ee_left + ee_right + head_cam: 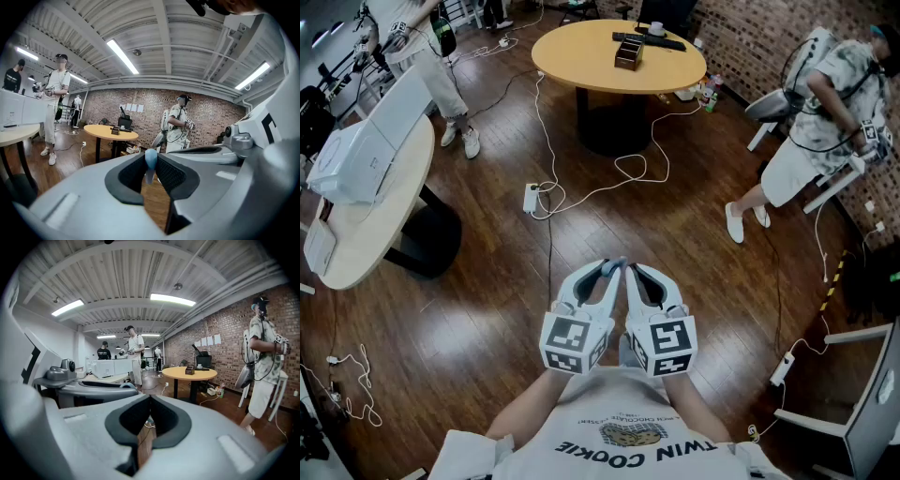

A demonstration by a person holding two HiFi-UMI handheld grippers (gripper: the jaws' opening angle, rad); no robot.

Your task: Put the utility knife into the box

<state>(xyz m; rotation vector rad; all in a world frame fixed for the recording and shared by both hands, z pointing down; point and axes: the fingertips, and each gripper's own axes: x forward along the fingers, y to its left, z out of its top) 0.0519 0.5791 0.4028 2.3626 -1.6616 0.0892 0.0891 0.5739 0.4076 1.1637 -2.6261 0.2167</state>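
The left gripper's [150, 169] jaws pinch a slim light-blue utility knife [150, 158], upright between their dark pads. Just beside them, the right gripper's [149, 404] jaws are pressed together with nothing between. A small dark box [627, 53] sits on a round wooden tabletop [581, 61], well ahead of both.

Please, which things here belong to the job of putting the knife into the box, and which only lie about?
Job:
- blue utility knife, clamped in the left gripper
- small dark box on the round table

Lying about:
- power strip and white cable on the floor
- white case on the side table
- right gripper, shut, empty
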